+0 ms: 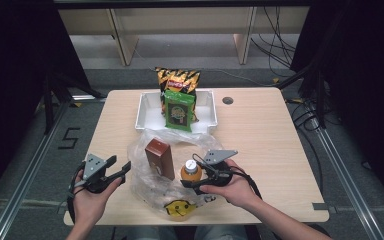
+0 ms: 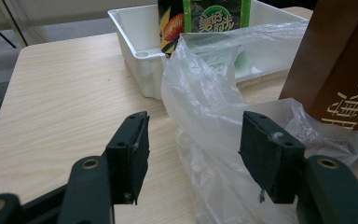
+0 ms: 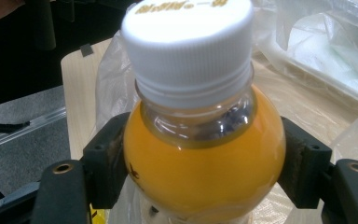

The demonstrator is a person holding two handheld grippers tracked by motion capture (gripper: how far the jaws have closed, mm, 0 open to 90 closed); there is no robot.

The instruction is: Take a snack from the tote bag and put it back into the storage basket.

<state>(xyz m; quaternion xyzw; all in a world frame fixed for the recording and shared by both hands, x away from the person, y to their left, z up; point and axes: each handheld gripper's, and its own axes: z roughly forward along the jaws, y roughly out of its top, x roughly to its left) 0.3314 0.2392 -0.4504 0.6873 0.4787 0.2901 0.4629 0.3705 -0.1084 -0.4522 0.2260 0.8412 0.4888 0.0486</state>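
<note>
A clear plastic bag (image 1: 147,175) lies crumpled on the near half of the table. In it a brown box (image 1: 160,158) stands upright beside a bottle of orange juice (image 1: 191,170) with a white cap (image 3: 186,44). My right gripper (image 1: 190,181) is shut on the bottle (image 3: 200,163), one pad pressing each side of its shoulder. Left of the bag, my left gripper (image 1: 121,162) is held open just above the table. In the left gripper view, the bag's film (image 2: 205,107) reaches between the open jaws (image 2: 193,149), and the brown box (image 2: 340,70) rises to the right.
A white tray (image 1: 205,117) stands at the back centre with a green snack packet (image 1: 179,111) and a black-and-yellow crisp bag (image 1: 177,80) leaning in it. A yellow round packet (image 1: 180,207) lies at the bag's front end by the table's near edge. A cable hole (image 1: 227,100) sits back right.
</note>
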